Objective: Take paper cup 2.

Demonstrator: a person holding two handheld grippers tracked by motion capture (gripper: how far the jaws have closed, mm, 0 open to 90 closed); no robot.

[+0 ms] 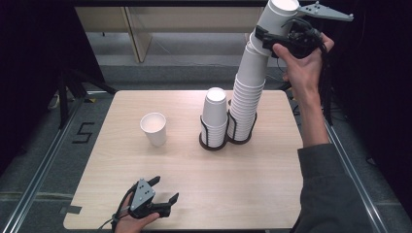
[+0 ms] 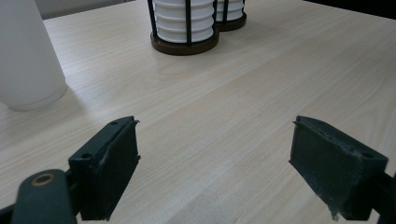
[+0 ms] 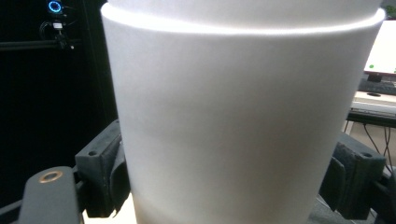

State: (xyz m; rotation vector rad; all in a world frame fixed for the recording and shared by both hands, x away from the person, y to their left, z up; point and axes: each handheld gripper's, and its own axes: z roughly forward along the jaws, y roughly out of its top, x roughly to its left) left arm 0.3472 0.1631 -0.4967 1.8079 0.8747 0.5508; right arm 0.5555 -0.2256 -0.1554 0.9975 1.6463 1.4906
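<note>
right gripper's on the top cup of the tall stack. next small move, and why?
Probably lift straight up: the right gripper is shut on the top cup of the tall stack, which leans. The left gripper rests open near the table edge.

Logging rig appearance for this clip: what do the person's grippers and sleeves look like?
Both grippers are black with two blocky, pad-faced jaws. The left gripper carries a grey three-cornered plate dotted with small holes; the right gripper has one too, plus black cabling looped by the hand. A brass-coloured ring sits in each jaw arm. The right forearm wears a dark grey sleeve.
</note>
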